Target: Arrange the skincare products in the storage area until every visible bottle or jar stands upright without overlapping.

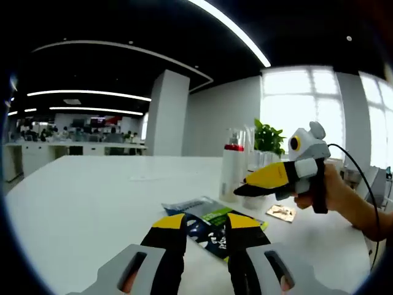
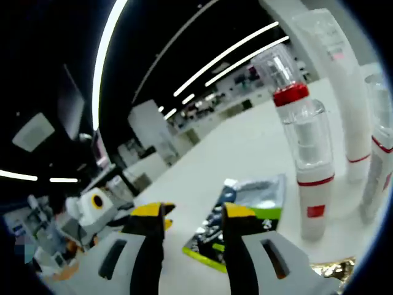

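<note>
Nearest the left gripper view's camera, the left gripper (image 1: 205, 230) hangs just above the white desk (image 1: 86, 203) with its yellow-tipped jaws parted and nothing between them. Just beyond its tips a dark blue and green sachet (image 1: 212, 222) lies flat on the desk. Farther right, a small gold packet (image 1: 280, 212) lies flat too. Above it a hand (image 1: 334, 193) holds the right gripper (image 1: 241, 188), which points left toward a white bottle (image 1: 232, 173) with a red band; whether its jaws are parted cannot be told from this side. The bottle stands upright, with clear containers close behind it and a green plant (image 1: 268, 137) beyond. A white pillar (image 1: 167, 114) rises far back.

From the right gripper view, the right gripper (image 2: 193, 216) has its jaws apart, holding nothing. The sachet (image 2: 242, 221) lies just past its tips, partly behind the right jaw. The bottle (image 2: 305, 157), clear-capped with a red collar, stands upright near the sachet. A tall white tube (image 2: 341, 86) stands just beside it, farther back. The gold packet (image 2: 334, 270) lies at the lower edge. The left gripper (image 2: 98, 206) shows at the left.
</note>
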A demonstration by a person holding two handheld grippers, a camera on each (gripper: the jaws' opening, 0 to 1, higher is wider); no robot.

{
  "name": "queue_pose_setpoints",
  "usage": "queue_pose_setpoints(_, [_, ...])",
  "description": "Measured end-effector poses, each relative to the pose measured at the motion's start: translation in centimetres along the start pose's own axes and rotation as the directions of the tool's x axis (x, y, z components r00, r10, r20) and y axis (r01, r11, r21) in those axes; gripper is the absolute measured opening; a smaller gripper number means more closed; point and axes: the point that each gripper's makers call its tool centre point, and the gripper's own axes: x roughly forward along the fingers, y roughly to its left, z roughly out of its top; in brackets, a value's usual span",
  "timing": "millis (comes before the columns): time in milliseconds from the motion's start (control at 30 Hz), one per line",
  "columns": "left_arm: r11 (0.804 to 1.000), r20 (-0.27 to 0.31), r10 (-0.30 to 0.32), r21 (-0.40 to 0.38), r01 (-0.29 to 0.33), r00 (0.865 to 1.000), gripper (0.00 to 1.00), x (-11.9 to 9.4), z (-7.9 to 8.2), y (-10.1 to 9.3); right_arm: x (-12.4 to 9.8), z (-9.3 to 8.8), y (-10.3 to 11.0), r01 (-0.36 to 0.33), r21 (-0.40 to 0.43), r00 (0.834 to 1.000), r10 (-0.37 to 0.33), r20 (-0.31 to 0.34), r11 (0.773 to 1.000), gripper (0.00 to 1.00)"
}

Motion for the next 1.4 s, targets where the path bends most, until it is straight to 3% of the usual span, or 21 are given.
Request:
queue_pose_setpoints(67, [1.0, 0.02, 0.025, -0.007, -0.025, 0.999, 0.41, -0.1, 0.3, 0.5, 0.2, 1.1, 1.1, -0.065, -0.011, 0.996, 0.066, 0.061, 0.998, 0.56])
queue_pose_setpoints(167, [0.998, 0.039, 0.068, 0.0, -0.068, 0.997, 0.48, -0.3, 0.7, 1.3, 0.3, 2.6, 3.5, -0.161, -0.105, 0.972, 0.176, 0.153, 0.981, 0.76])
queue_pose_setpoints(200, [0.996, 0.046, 0.09, 0.014, -0.091, 0.995, 0.5, -0.4, 0.8, 1.7, 0.3, 2.3, 5.1, -0.185, -0.152, 0.964, 0.21, 0.163, 0.971, 0.88])
queue_pose_setpoints(267, [0.987, 0.065, 0.154, 0.034, -0.156, 0.986, 0.6, -0.7, 1.2, 2.7, 0.5, 1.9, 7.3, -0.227, -0.267, 0.948, 0.276, 0.159, 0.936, 1.0])
queue_pose_setpoints(400, [0.957, 0.087, 0.283, 0.042, -0.287, 0.955, 0.97, -1.3, 1.6, 4.7, 0.7, 0.1, 10.0, -0.233, -0.486, 0.945, 0.314, 0.091, 0.842, 1.0])
queue_pose_setpoints(467, [0.934, 0.1, 0.342, 0.07, -0.349, 0.934, 0.99, -1.9, 1.9, 5.7, 0.9, -1.3, 11.1, -0.288, -0.514, 0.935, 0.353, 0.031, 0.808, 1.0])
queue_pose_setpoints(533, [0.912, 0.112, 0.393, 0.083, -0.403, 0.913, 1.0, -2.5, 2.2, 6.6, 1.0, -2.5, 11.8, -0.329, -0.515, 0.927, 0.375, -0.017, 0.792, 1.0])
queue_pose_setpoints(667, [0.861, 0.116, 0.495, 0.07, -0.504, 0.861, 1.0, -4.1, 2.4, 8.2, 1.3, -5.1, 11.8, -0.381, -0.473, 0.922, 0.361, -0.137, 0.794, 0.96])
queue_pose_setpoints(733, [0.833, 0.13, 0.543, 0.038, -0.551, 0.83, 1.0, -5.2, 2.8, 9.1, 1.6, -7.1, 11.4, -0.412, -0.456, 0.91, 0.341, -0.235, 0.788, 0.93])
queue_pose_setpoints(767, [0.809, 0.134, 0.579, 0.027, -0.587, 0.804, 1.0, -6.0, 2.9, 9.8, 1.7, -8.0, 11.2, -0.42, -0.455, 0.905, 0.325, -0.273, 0.785, 0.92])
queue_pose_setpoints(800, [0.793, 0.139, 0.602, 0.02, -0.61, 0.787, 1.0, -6.5, 3.0, 10.2, 1.8, -8.8, 11.0, -0.431, -0.457, 0.897, 0.311, -0.315, 0.778, 0.9])
queue_pose_setpoints(867, [0.775, 0.142, 0.626, 0.0, -0.632, 0.767, 0.98, -7.3, 3.1, 10.8, 1.9, -10.3, 10.6, -0.441, -0.471, 0.883, 0.276, -0.38, 0.764, 0.86])
queue_pose_setpoints(967, [0.772, 0.146, 0.632, -0.03, -0.635, 0.761, 0.95, -7.8, 3.0, 11.2, 1.9, -12.3, 9.9, -0.451, -0.493, 0.859, 0.213, -0.465, 0.744, 0.79])
queue_pose_setpoints(1100, [0.773, 0.125, 0.633, -0.05, -0.633, 0.764, 0.94, -7.7, 2.5, 11.5, 2.0, -14.1, 8.6, -0.437, -0.474, 0.83, 0.139, -0.541, 0.765, 0.74])
queue_pose_setpoints(1133, [0.772, 0.121, 0.634, -0.047, -0.633, 0.764, 0.93, -7.7, 2.4, 11.5, 2.0, -14.3, 8.2, -0.42, -0.478, 0.83, 0.112, -0.547, 0.772, 0.72])
queue_pose_setpoints(1200, [0.775, 0.12, 0.631, -0.047, -0.631, 0.766, 0.92, -7.7, 2.4, 11.5, 2.1, -13.6, 8.3, -0.407, -0.532, 0.848, 0.09, -0.523, 0.742, 0.67])
queue_pose_setpoints(1333, [0.776, 0.129, 0.629, -0.051, -0.629, 0.766, 0.91, -7.8, 2.6, 11.5, 2.2, -13.4, 7.7, -0.389, -0.536, 0.852, 0.072, -0.518, 0.749, 0.62])
queue_pose_setpoints(1400, [0.774, 0.13, 0.631, -0.049, -0.631, 0.765, 0.91, -7.9, 2.7, 11.5, 2.1, -13.1, 7.5, -0.383, -0.539, 0.851, 0.059, -0.522, 0.75, 0.48])
